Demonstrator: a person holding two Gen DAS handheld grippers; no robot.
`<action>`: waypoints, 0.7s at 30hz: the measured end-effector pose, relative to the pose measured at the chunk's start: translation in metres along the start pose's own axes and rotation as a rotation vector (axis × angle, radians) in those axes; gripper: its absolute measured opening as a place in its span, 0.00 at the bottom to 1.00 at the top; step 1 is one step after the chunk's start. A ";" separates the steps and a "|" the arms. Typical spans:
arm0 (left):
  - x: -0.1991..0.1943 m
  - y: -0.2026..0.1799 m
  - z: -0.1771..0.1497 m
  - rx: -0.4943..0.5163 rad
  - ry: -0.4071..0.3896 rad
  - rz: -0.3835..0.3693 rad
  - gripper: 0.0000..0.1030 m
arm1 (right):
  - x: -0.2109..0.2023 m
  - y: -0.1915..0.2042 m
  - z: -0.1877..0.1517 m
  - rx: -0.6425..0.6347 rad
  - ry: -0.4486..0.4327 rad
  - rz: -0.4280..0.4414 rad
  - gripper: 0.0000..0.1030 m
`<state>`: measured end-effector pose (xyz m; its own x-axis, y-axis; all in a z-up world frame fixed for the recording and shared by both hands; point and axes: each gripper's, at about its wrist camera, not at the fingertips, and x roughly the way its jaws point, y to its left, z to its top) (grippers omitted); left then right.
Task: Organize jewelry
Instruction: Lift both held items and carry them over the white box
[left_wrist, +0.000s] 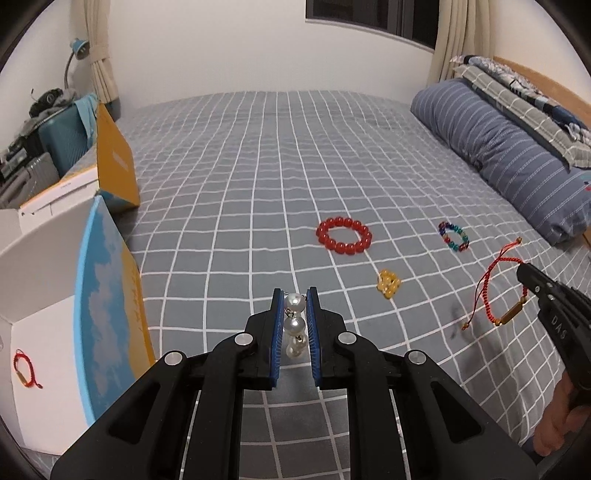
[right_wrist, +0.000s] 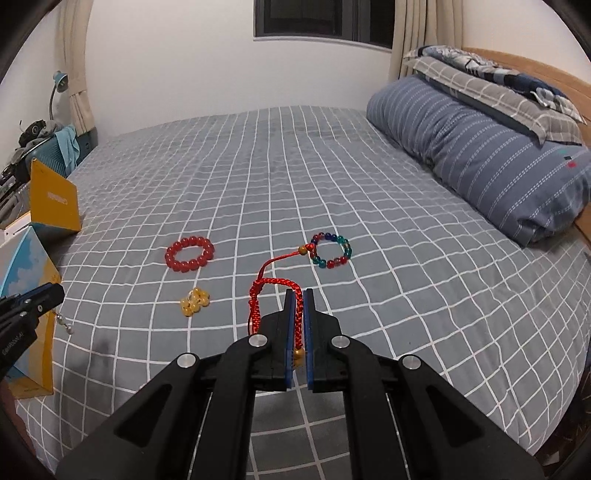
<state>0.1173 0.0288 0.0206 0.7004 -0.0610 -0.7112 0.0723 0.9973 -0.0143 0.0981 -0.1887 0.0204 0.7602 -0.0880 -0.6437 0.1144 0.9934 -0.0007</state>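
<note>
My left gripper (left_wrist: 296, 295) is shut on a pearl bracelet (left_wrist: 295, 324), whose white beads sit between the blue pads above the bed. My right gripper (right_wrist: 299, 294) is shut on a red cord bracelet (right_wrist: 267, 295) with a gold tube; in the left wrist view that red cord bracelet (left_wrist: 496, 291) hangs from the right gripper (left_wrist: 526, 271). A red bead bracelet (left_wrist: 344, 235) (right_wrist: 190, 253), a multicoloured bead bracelet (left_wrist: 453, 236) (right_wrist: 331, 250) and a yellow bead piece (left_wrist: 388, 283) (right_wrist: 194, 301) lie on the checked bedsheet (left_wrist: 240, 184).
An open white box (left_wrist: 44, 332) with a blue-and-yellow lid stands at the left edge of the bed; another red cord bracelet (left_wrist: 25, 369) lies inside it. A second yellow box (left_wrist: 116, 162) stands behind. A striped blue duvet roll (right_wrist: 480, 155) and pillows lie at right.
</note>
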 end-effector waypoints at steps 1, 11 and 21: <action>-0.003 0.000 0.001 0.000 -0.009 0.002 0.11 | 0.000 0.001 0.000 -0.004 -0.001 -0.001 0.03; -0.023 0.001 0.021 0.013 -0.054 -0.012 0.11 | -0.011 0.015 0.012 -0.025 -0.016 -0.004 0.03; -0.037 0.021 0.042 -0.006 -0.048 0.039 0.11 | -0.020 0.048 0.036 -0.036 -0.010 0.019 0.03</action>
<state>0.1229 0.0501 0.0757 0.7361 -0.0241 -0.6765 0.0401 0.9992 0.0080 0.1116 -0.1420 0.0602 0.7687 -0.0702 -0.6358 0.0775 0.9969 -0.0163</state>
